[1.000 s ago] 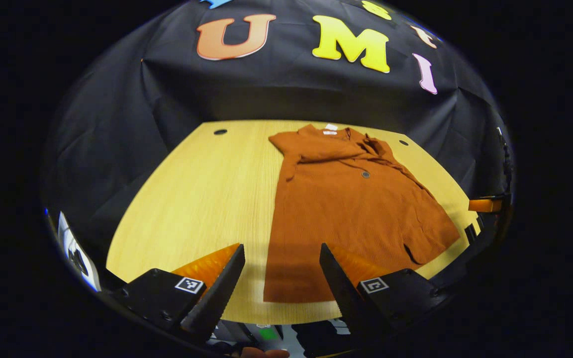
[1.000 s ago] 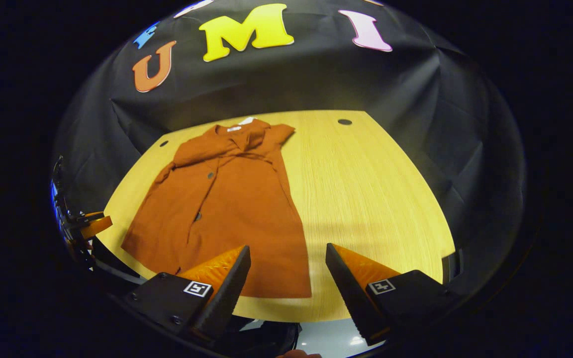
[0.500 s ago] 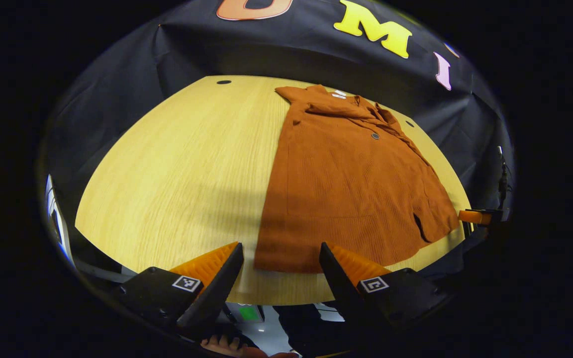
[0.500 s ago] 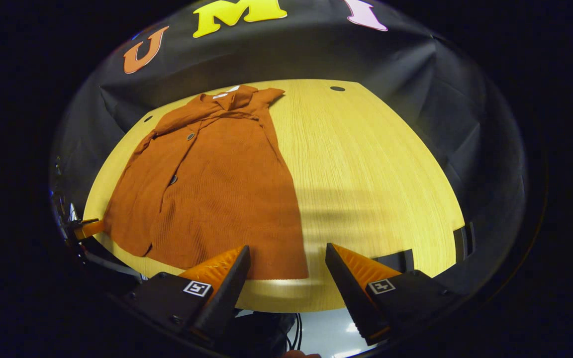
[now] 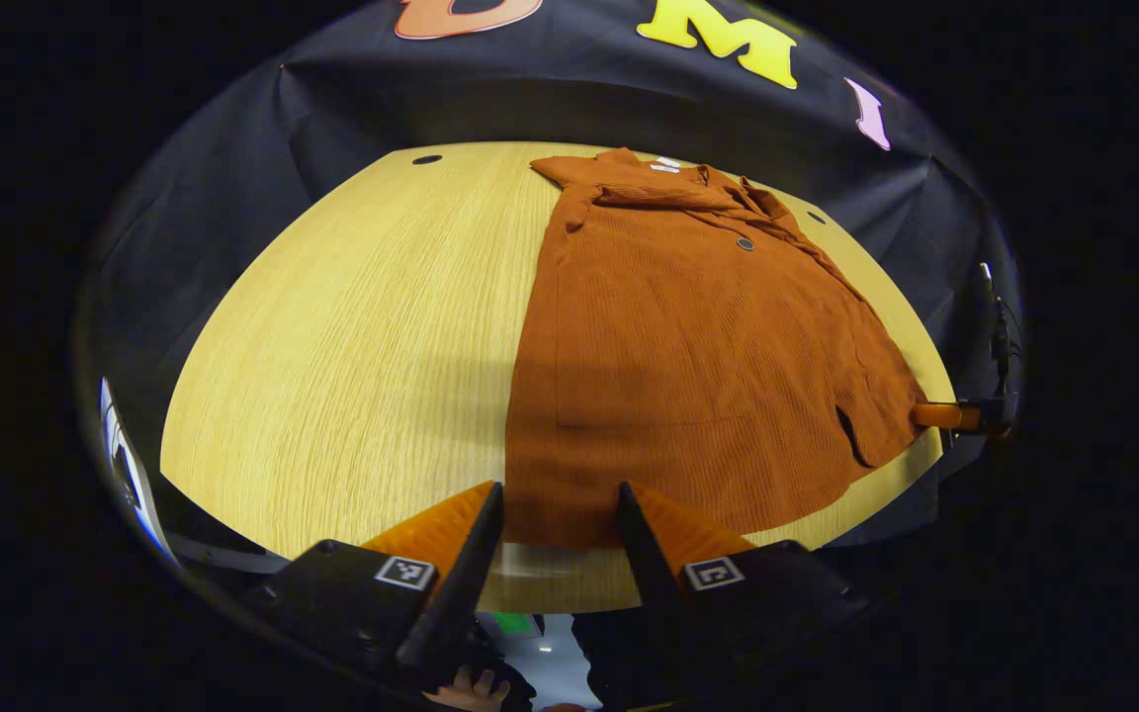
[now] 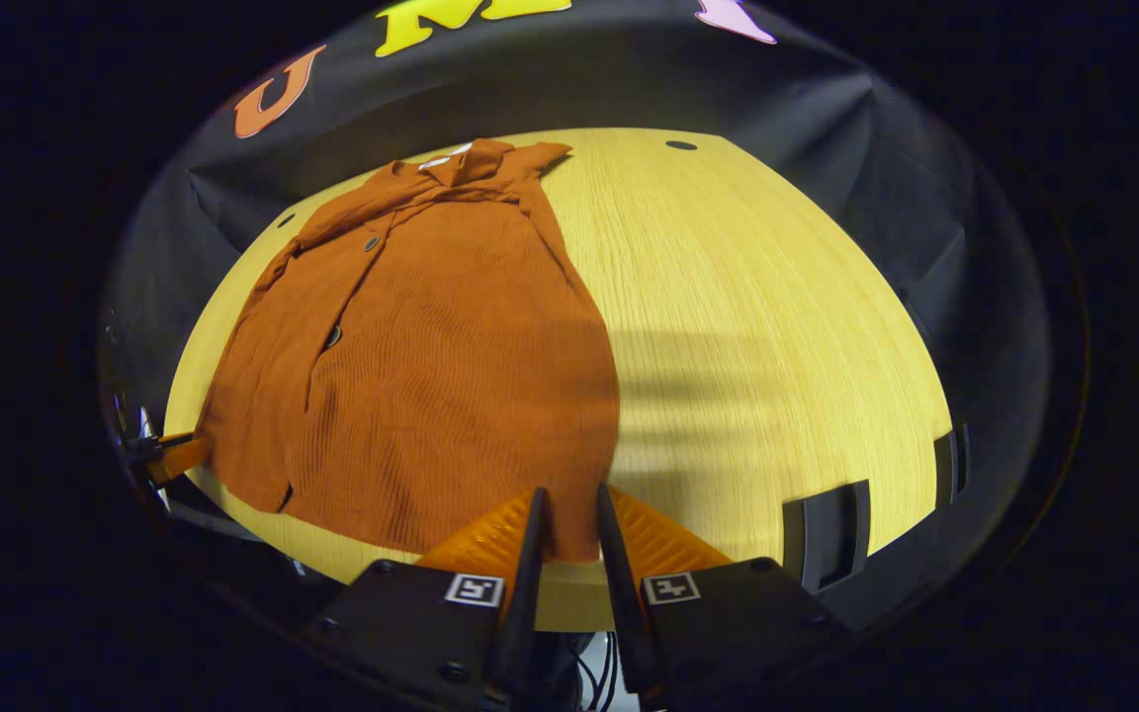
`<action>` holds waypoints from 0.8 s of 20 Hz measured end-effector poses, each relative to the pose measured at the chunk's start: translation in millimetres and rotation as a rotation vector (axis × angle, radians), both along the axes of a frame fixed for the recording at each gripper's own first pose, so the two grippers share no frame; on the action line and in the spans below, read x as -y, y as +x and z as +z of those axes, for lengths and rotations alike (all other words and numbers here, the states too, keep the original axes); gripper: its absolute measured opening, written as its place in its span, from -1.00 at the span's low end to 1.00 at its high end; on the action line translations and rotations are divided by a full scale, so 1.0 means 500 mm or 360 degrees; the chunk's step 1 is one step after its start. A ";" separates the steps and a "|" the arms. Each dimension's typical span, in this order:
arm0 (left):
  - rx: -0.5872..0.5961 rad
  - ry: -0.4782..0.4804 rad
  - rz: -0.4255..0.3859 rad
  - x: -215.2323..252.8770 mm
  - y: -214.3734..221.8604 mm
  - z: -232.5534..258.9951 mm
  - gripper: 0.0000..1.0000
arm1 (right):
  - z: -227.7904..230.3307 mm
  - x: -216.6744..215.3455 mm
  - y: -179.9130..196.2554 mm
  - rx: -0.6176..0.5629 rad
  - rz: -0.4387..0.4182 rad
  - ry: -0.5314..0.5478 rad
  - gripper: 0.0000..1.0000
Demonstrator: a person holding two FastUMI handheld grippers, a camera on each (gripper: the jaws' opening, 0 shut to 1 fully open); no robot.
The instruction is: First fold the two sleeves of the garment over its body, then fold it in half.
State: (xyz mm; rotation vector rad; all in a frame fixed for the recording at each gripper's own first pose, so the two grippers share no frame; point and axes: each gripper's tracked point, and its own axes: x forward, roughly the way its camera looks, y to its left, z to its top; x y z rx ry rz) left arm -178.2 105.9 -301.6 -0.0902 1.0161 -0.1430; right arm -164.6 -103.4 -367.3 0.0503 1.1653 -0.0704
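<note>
On pale wood table [image 5: 332,326], rust garment [image 5: 688,356], black cloth wall [image 6: 827,129]

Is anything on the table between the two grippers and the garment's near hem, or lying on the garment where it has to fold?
Nothing visible: the left gripper and right gripper sit at the garment's near hem.
</note>
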 end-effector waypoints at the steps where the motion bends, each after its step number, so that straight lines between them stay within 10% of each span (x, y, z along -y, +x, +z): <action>1: -0.0006 -0.0013 -0.0010 0.004 0.001 -0.003 0.14 | 0.002 -0.003 0.013 0.0003 -0.0004 0.0019 -0.28; 3: -0.0012 -0.0015 -0.0016 0.013 0.001 0.002 -0.66 | 0.003 -0.005 0.002 -0.0022 -0.0030 0.0032 -0.88; 5: 0.0014 -0.0030 -0.0026 0.018 0.006 0.012 -0.85 | 0.015 -0.010 0.009 -0.0015 -0.0031 0.0053 -0.87; 16: 0.0317 -0.0135 -0.0027 0.043 0.148 0.202 -0.94 | 0.192 -0.035 0.148 0.0273 -0.0100 0.0251 -0.99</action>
